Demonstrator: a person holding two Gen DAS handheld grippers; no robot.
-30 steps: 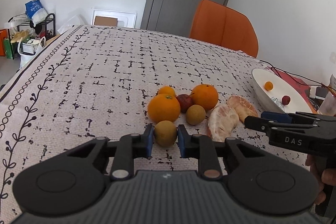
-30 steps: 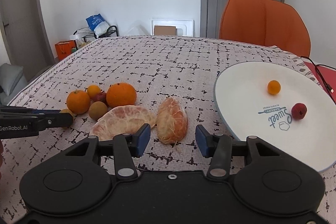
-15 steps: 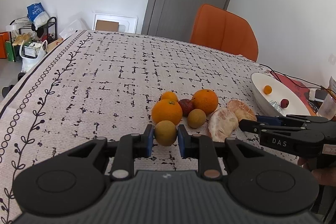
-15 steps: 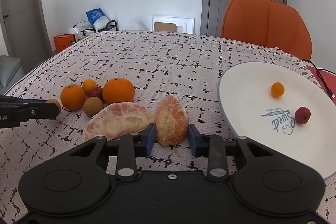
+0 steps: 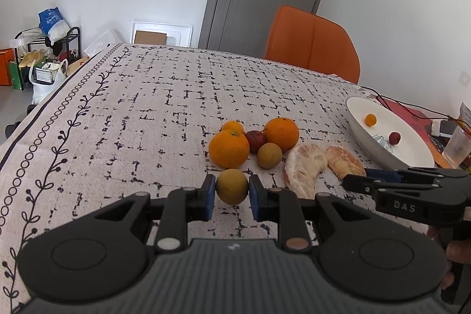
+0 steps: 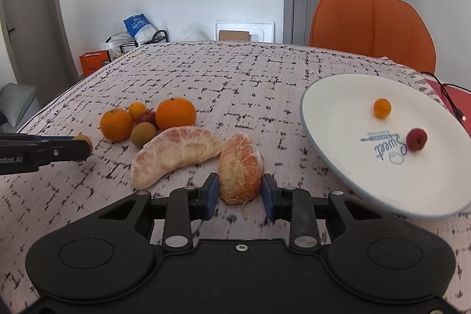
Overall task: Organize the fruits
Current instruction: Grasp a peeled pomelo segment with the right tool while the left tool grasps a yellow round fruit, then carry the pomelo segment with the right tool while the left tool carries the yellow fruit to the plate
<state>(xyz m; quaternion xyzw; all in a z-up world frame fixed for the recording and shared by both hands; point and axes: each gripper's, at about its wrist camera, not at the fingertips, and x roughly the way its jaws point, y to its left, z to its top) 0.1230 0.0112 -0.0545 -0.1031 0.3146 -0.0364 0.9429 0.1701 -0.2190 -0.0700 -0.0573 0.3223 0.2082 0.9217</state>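
Early on: only a small orange (image 6: 382, 107) & a red berry (image 6: 416, 139) in the plate (image 6: 338, 137).

Left claw (image 5: 232, 192) clamped on a round yellow-brown fruit (image 5: 232, 186), just off the tablecloth (image 5: 147, 114).

Right claw (image 6: 240, 190) pinching a peeled citrus chunk (image 6: 240, 167), pale orange w/ stringy pith, beside the plate.

Still to go: bigger peeled chunk (image 6: 173, 153), three oranges, brown fruit, red one.

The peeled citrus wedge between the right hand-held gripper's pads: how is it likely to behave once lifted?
The peeled wedge shows bare membrane and loose pith strands, so it is probably soft and may dent or split under the right hand-held gripper. It is gripped at its near end, so the far end may sag. Its flattish, elongated shape suggests it should not roll if set on the white plate.
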